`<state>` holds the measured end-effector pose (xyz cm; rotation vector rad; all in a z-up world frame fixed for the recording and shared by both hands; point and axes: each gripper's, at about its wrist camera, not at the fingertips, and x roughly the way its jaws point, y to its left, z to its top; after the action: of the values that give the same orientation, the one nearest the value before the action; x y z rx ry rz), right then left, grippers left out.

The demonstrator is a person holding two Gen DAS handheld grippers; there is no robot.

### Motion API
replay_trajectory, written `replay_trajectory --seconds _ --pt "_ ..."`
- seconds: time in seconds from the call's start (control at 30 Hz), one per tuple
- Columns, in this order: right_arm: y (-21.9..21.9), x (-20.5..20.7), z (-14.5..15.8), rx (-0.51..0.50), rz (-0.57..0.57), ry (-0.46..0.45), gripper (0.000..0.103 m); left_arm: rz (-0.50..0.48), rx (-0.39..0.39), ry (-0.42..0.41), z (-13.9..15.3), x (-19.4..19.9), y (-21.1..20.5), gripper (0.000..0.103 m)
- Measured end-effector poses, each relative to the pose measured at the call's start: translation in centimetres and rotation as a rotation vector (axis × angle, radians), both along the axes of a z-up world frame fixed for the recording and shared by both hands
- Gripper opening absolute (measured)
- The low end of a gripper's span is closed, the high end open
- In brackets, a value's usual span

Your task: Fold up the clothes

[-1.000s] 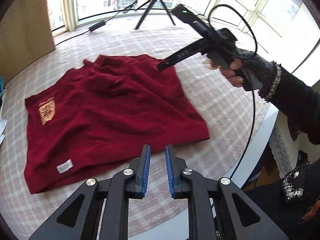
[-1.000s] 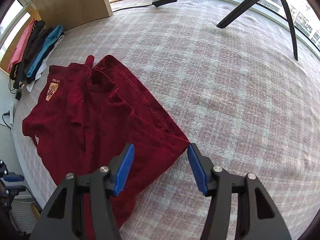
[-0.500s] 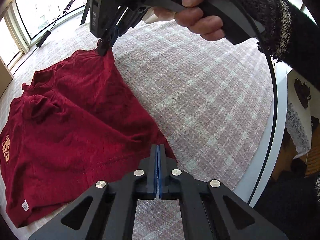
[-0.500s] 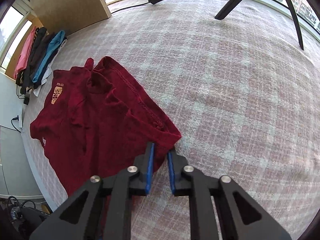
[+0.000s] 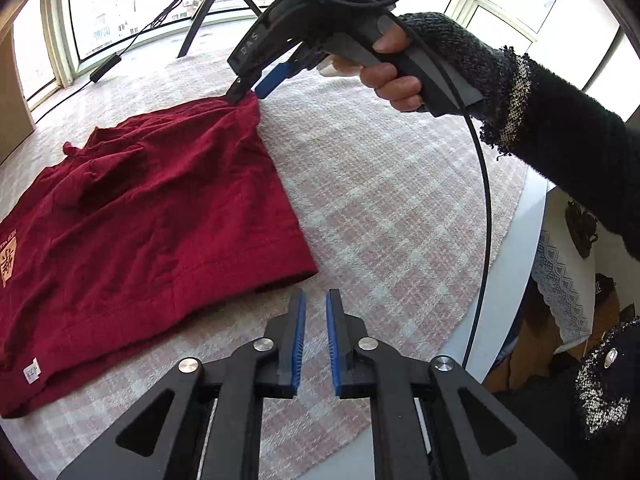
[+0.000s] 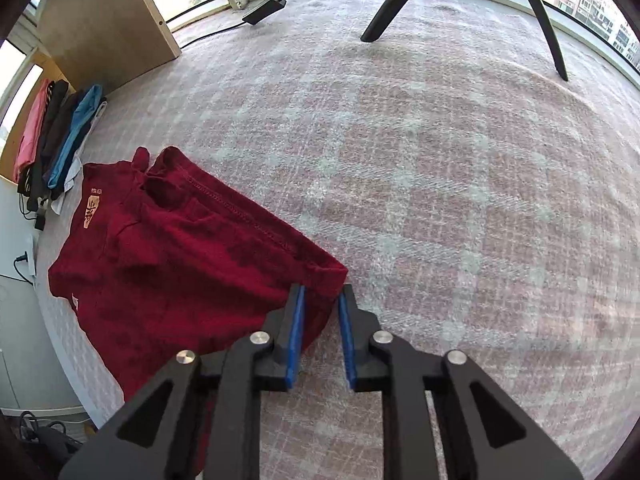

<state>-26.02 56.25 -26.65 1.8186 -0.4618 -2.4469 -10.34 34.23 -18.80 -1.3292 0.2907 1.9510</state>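
Over red garment (image 5: pixel 152 216), both claws opening.

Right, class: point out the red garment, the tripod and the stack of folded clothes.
red garment (image 5: pixel 160 216), left wrist view, middle of the fabric.
tripod (image 6: pixel 384 12), right wrist view, on its left leg.
stack of folded clothes (image 6: pixel 76 128), right wrist view, on the blue piece.

"DAS" in pale letters on the black right gripper (image 5: pixel 256 88); shirt's (image 5: pixel 140 220) print and tag illegible.
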Motion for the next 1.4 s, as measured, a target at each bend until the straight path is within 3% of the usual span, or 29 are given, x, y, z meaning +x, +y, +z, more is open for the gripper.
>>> replay_trajectory --seconds 0.17,0.23,0.37,0.4,0.43,0.5,0.57,0.6,0.63,0.73,0.9,1.1,1.17,1.2,1.3,1.4 --pt "0.8 0.1 0.5 -0.047 -0.014 0.024 0.047 -0.054 -0.053 0.048 -0.2 -0.3 2.3 0.022" --pt "0.9 0.2 0.5 -0.058 -0.014 0.023 0.047 -0.091 -0.079 0.068 -0.6 -0.3 4.0 0.036" --pt "0.7 -0.1 0.2 -0.061 -0.005 0.013 0.047 -0.142 -0.178 0.109 -2.4 -0.1 6.7 0.037" --pt "0.6 -0.1 0.1 -0.065 -0.001 0.011 0.047 -0.137 -0.181 0.106 -2.6 -0.4 6.8 0.028" --pt "0.6 -0.1 -0.1 -0.069 0.003 0.008 0.047 -0.124 -0.175 0.098 -2.7 -0.7 6.7 0.014" --pt "0.5 -0.1 -0.2 -0.068 0.011 0.010 0.047 -0.098 -0.162 0.083 -3.0 -1.4 6.4 0.005" --pt "0.3 0.3 0.0 -0.045 0.022 0.017 0.046 -0.057 -0.117 0.053 -2.1 -2.0 5.8 0.003" --pt "0.1 0.1 -0.1 -0.036 0.030 0.015 0.036 -0.044 -0.070 0.026 -1.2 -2.0 5.5 0.003" --pt "-0.2 -0.3 -0.2 -0.027 0.039 0.012 0.006 -0.038 -0.021 0.012 0.0 -1.8 5.3 0.003" --pt "0.4 -0.4 0.5 -0.012 0.025 0.027 0.004 -0.051 0.069 0.011 2.0 -1.2 5.4 0.003" --pt "1.0 -0.6 -0.4 0.017 0.019 -0.005 0.004 -0.026 -0.001 -0.031 -1.3 -1.7 5.9 0.003" --pt "0.2 -1.0 -0.4 0.033 0.015 -0.007 0.004 0.004 0.054 -0.051 0.9 -1.4 3.4 0.008" --pt "-0.3 -1.6 -0.7 0.059 0.038 -0.027 0.005 0.055 0.069 -0.062 2.0 -1.4 0.7 0.011" --pt "-0.4 -1.7 -0.7 0.063 0.046 -0.031 0.005 0.095 0.073 -0.055 2.7 -1.3 -1.3 0.019" --pt "-0.2 -1.6 -0.7 0.049 0.039 -0.031 0.005 0.332 0.022 -0.021 3.2 -2.3 -10.3 0.038" --pt "-0.1 -1.6 -0.8 0.039 0.029 -0.033 0.005 0.581 -0.038 0.013 3.5 -3.4 -19.6 0.041"
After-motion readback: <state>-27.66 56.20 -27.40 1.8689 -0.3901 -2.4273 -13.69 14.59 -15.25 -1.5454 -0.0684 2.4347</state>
